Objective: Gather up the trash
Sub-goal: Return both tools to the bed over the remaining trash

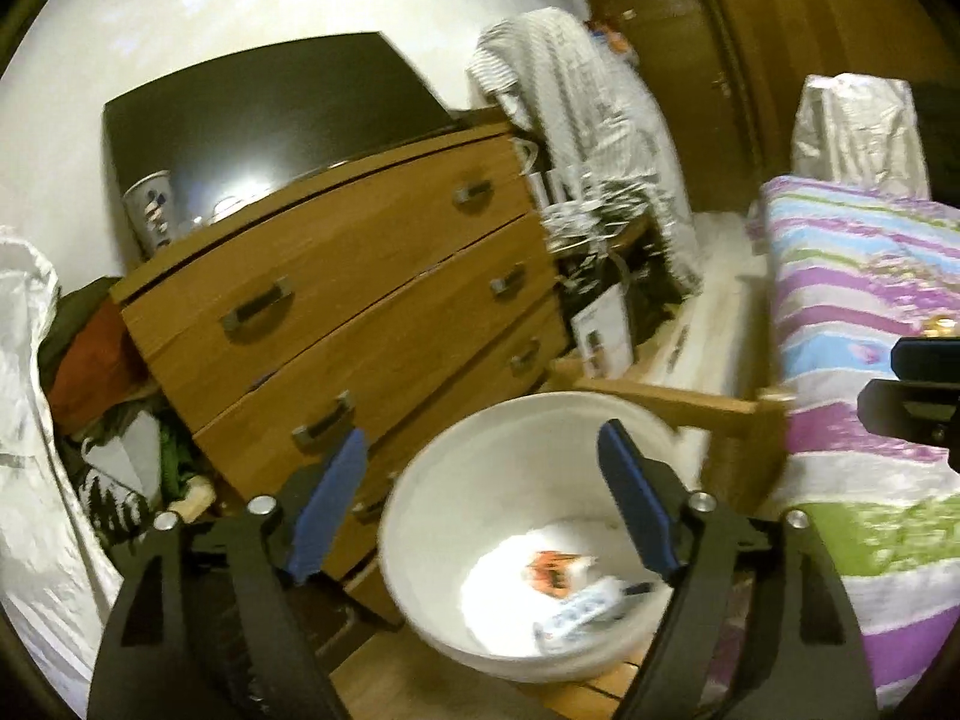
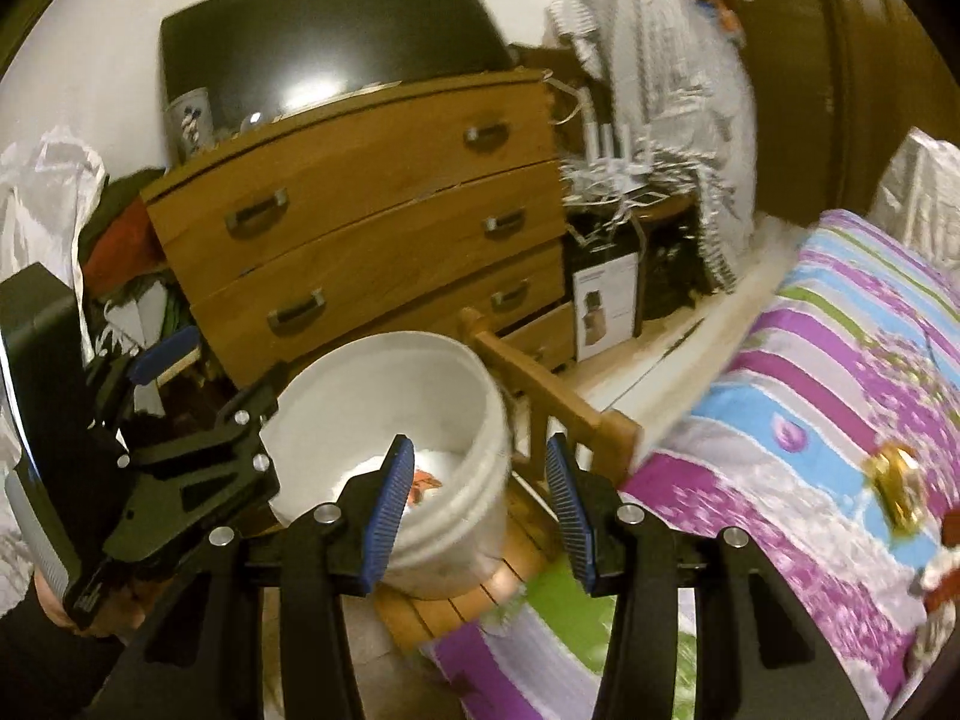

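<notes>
Two grippers over the white bucket, both empty.

I have the left gripper (image 1: 483,513) tilted down above the white bucket (image 1: 420,516), its blue pads wide apart with nothing between them. In the bucket's bottom lie wrappers (image 1: 576,591), one orange, one blue and white. My right gripper (image 2: 477,510) also angles down, jaws partly open and bare, framing the bucket rim and the wooden bed post (image 2: 540,384). The bucket stands wedged between the chest of drawers (image 2: 372,204) and the bed (image 2: 810,396), tight on both sides. Out on the striped bedspread, a gold wrapper (image 2: 894,486) sits well apart from my right gripper.
</notes>
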Demonstrator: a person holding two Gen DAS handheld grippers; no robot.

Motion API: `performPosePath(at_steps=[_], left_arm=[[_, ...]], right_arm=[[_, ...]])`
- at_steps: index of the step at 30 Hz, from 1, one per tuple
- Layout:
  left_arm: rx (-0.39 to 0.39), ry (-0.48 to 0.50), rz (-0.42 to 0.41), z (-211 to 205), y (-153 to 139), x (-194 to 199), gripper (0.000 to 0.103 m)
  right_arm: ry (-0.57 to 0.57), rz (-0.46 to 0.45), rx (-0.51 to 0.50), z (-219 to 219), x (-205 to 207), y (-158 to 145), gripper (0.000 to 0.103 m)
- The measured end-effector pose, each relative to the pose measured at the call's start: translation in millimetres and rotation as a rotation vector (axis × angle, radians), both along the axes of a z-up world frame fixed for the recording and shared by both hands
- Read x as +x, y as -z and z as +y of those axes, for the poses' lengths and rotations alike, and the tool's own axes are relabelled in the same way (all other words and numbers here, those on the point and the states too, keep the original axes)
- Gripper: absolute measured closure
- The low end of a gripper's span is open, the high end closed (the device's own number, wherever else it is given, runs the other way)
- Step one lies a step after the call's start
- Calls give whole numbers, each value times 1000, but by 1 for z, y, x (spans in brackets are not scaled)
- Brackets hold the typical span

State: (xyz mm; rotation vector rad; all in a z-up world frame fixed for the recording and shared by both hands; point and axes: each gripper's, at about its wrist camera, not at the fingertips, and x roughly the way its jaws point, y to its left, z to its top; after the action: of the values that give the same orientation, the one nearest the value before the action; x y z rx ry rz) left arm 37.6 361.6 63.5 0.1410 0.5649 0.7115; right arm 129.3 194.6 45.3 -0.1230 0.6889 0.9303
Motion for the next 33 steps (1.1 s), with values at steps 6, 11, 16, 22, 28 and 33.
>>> performPosePath(at_steps=[6,11,16,22,28,33], left_arm=[[-68,129,-42,-55,-10,9,8],[-119,256,-46,-113,-12,22,6],[-143,343,-21,-165,-6,34,6],[-164,430,14,-223,6,48,6],[-166,497,51,-267,15,59,6],[-166,547,78,-302,24,65,6]], right_arm=[[143,-43,38,-99,-8,-5,28],[313,-110,11,-190,-14,-3,14],[436,-142,-8,-266,-19,1,9],[559,-164,-39,-344,-29,13,6],[661,-134,-55,-403,-44,34,5],[753,-82,-50,-449,-46,56,5]])
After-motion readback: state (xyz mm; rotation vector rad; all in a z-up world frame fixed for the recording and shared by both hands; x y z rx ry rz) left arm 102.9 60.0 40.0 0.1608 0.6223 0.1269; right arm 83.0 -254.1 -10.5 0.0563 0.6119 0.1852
